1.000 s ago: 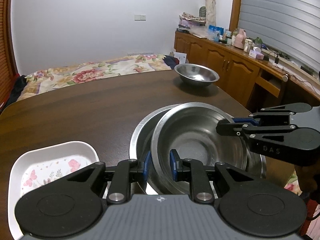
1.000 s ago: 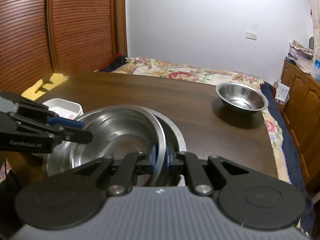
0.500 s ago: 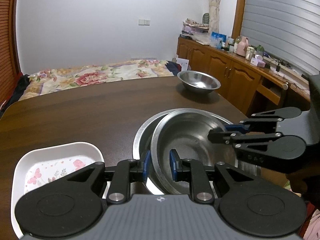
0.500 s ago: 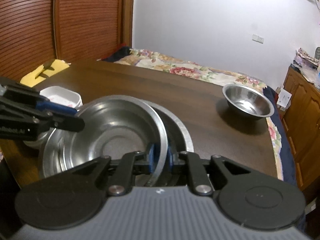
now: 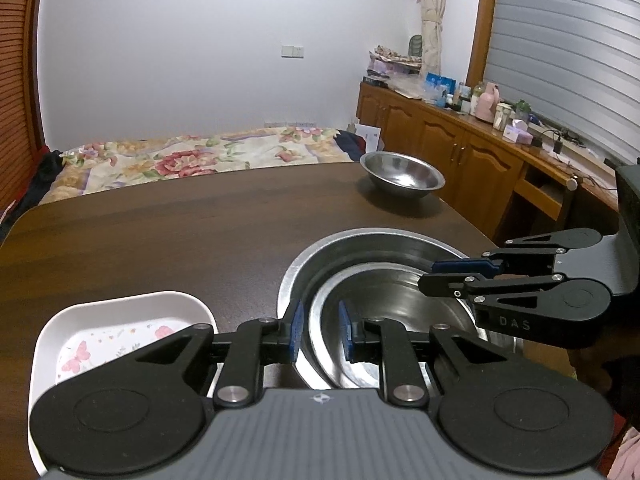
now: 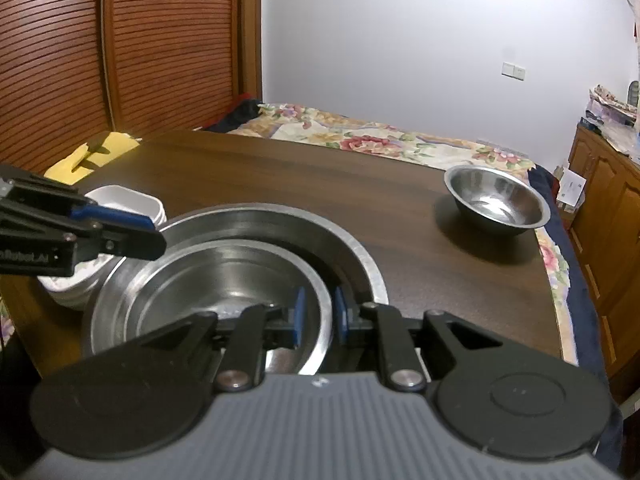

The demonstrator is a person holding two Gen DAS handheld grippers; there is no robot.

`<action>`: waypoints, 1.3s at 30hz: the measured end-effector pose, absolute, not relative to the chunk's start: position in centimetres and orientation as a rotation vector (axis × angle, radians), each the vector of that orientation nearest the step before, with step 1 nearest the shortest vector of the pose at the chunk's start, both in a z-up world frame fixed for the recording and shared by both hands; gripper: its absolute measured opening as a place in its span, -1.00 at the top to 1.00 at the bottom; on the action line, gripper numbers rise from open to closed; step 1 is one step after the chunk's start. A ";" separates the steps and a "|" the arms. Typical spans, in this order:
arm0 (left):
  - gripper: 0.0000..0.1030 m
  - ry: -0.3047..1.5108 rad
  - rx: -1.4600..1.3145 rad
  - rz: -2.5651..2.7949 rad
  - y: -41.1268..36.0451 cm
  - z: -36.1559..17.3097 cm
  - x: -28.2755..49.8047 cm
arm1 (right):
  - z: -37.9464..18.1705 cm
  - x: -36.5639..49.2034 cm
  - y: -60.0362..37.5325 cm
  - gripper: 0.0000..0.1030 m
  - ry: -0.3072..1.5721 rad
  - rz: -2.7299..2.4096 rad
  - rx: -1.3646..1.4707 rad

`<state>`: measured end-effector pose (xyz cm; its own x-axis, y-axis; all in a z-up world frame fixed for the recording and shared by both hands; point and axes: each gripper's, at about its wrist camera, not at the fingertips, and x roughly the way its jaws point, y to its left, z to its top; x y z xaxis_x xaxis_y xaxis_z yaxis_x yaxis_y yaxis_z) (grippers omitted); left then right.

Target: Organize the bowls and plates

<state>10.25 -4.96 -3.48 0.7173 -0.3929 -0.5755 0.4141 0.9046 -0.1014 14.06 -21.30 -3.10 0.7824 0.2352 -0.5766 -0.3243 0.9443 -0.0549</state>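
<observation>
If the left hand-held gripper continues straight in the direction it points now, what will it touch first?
Most likely the rim of the inner steel bowl, which already lies between the open fingers of the left hand-held gripper. The outer steel bowl comes after; depth is uncertain.

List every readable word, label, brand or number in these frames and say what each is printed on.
"DAS": on the side of the right gripper, seen in the left wrist view.
"nRobotAI", its start cut off at the frame edge: on the side of the left gripper, seen in the right wrist view.
Packages and bottles on the sideboard: print too small and blurred to read.
Bowls and white tray: no lettering visible.
</observation>
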 end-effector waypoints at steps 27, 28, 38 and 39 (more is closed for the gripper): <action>-0.17 0.545 0.051 -0.442 -5.8 -0.3 10.8 | 2.0 12.2 -25.0 -0.61 0.394 0.206 -0.059; -0.26 0.537 0.049 -0.439 -5.8 -0.1 10.7 | 2.1 12.1 -25.2 -0.73 0.382 0.196 -0.060; -0.86 0.490 0.044 -0.440 -6.5 1.0 10.9 | 2.4 12.5 -26.2 -1.00 0.363 0.142 -0.045; -0.86 0.489 0.046 -0.442 -6.6 1.1 11.0 | 2.4 12.6 -26.2 -1.00 0.364 0.136 -0.047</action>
